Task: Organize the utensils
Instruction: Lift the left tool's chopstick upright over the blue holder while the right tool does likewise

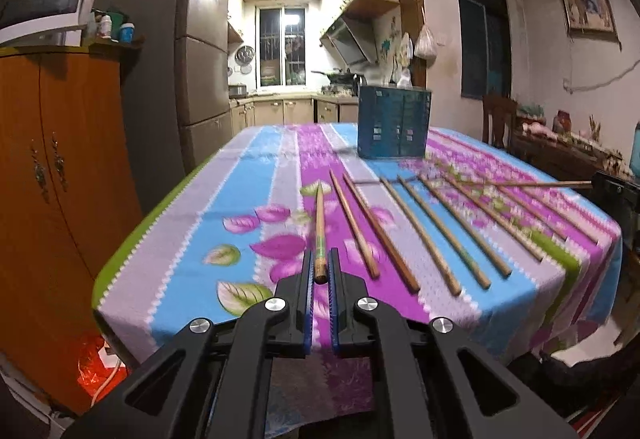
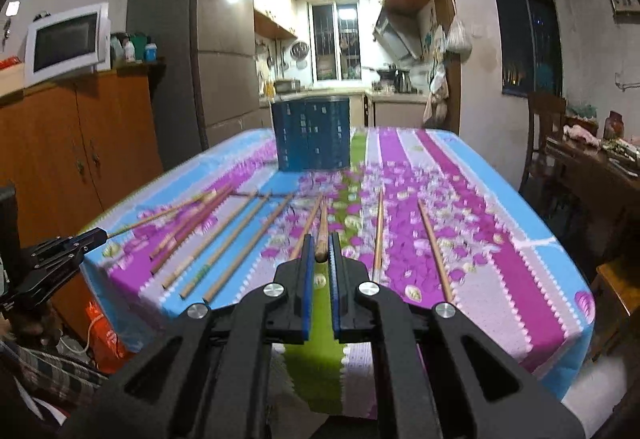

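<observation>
Several wooden chopsticks (image 1: 424, 227) lie side by side on the striped floral tablecloth (image 1: 224, 191); they also show in the right wrist view (image 2: 236, 243). My left gripper (image 1: 320, 259) is shut on one chopstick (image 1: 320, 223) that points forward above the table; it appears at the left edge of the right wrist view (image 2: 96, 237). My right gripper (image 2: 320, 245) is shut on another chopstick (image 2: 322, 223), also held above the table; in the left wrist view it is at the right edge (image 1: 600, 181). A blue slotted utensil holder (image 1: 394, 127) stands upright at the far side (image 2: 311, 135).
A brown cabinet (image 1: 60, 167) with a microwave (image 2: 66, 41) on top stands left of the table, next to a grey refrigerator (image 1: 168, 51). A wooden chair (image 2: 544, 131) and a cluttered side table (image 2: 592, 155) are to the right. The kitchen lies behind.
</observation>
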`<state>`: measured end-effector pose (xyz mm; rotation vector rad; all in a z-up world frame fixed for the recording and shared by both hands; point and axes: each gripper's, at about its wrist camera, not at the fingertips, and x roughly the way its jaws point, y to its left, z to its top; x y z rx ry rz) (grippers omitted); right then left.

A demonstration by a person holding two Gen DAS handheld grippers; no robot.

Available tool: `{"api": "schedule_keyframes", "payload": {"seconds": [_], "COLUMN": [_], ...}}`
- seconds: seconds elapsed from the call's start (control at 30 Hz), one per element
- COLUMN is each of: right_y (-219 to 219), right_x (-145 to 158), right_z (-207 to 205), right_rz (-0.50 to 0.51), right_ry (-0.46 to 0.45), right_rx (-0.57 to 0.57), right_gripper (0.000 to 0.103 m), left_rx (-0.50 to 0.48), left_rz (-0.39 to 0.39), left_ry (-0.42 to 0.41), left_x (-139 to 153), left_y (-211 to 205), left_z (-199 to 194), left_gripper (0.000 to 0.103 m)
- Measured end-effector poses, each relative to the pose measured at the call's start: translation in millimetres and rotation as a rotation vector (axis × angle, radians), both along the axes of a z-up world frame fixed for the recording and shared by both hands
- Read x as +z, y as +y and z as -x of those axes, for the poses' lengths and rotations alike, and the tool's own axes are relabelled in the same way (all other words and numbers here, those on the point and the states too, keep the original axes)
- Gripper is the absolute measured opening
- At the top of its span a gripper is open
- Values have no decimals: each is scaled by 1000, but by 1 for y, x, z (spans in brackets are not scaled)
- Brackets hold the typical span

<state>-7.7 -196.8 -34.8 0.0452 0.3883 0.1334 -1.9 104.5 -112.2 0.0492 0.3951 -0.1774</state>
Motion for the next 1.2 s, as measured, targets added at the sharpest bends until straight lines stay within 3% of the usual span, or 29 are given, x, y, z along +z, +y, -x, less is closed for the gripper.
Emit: {"api": "schedule_keyframes", "payload": {"seconds": [0.53, 0.73, 1.2], "right_y": [-9, -14, -22], "right_x": [95, 111, 151], "right_z": [1, -17, -36], "right_rz": [61, 84, 59], "right_ry": [-296, -310, -326], "right_rx": [15, 44, 104], "right_gripper": [5, 5, 5], "left_rx": [3, -26, -117], "left_rz": [74, 63, 118], "left_ry": [-149, -182, -159], "left_x": [101, 130, 187], "left_y": [17, 14, 10], "left_z": [-9, -18, -45], "left_gripper": [8, 8, 8]}}
